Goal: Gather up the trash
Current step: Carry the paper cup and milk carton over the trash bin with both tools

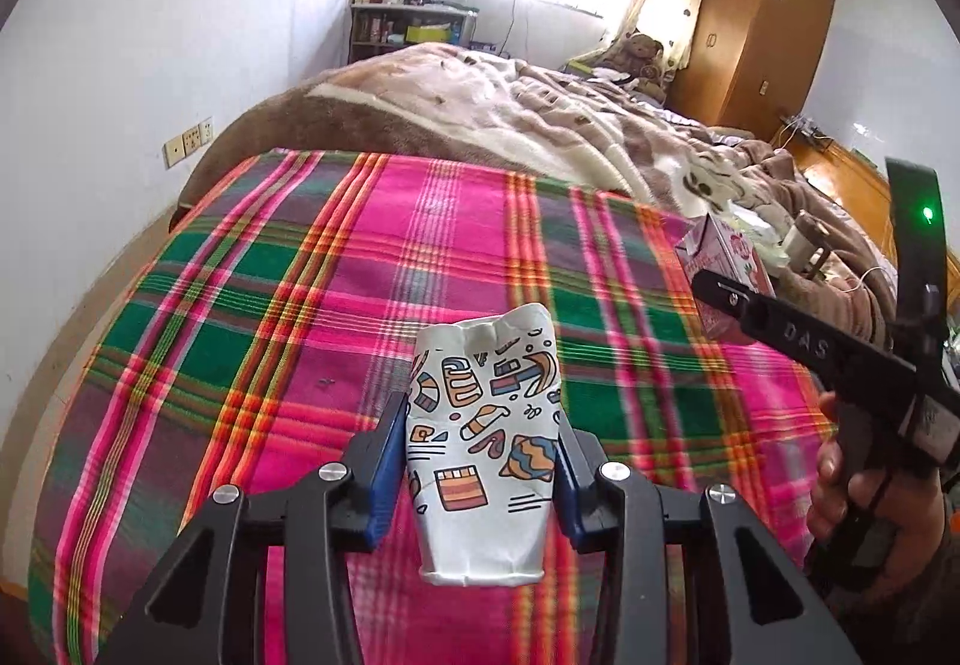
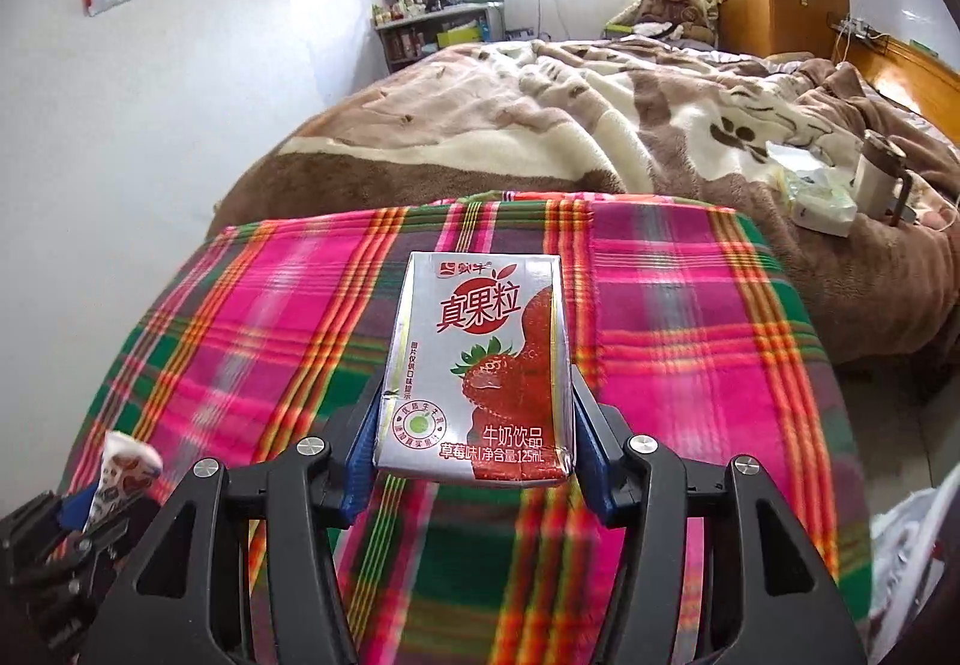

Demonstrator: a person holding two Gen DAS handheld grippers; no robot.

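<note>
My left gripper is shut on a crushed white paper cup with coloured doodles, held above the plaid cloth. My right gripper is shut on a strawberry milk carton, held upright above the same cloth. The right gripper and its carton show at the right of the left wrist view. The cup in the left gripper shows at the lower left of the right wrist view.
A brown and cream blanket covers the bed beyond the cloth. A mug and a tissue pack lie on it at the right. A white plastic bag shows at the lower right. A wooden wardrobe stands at the back.
</note>
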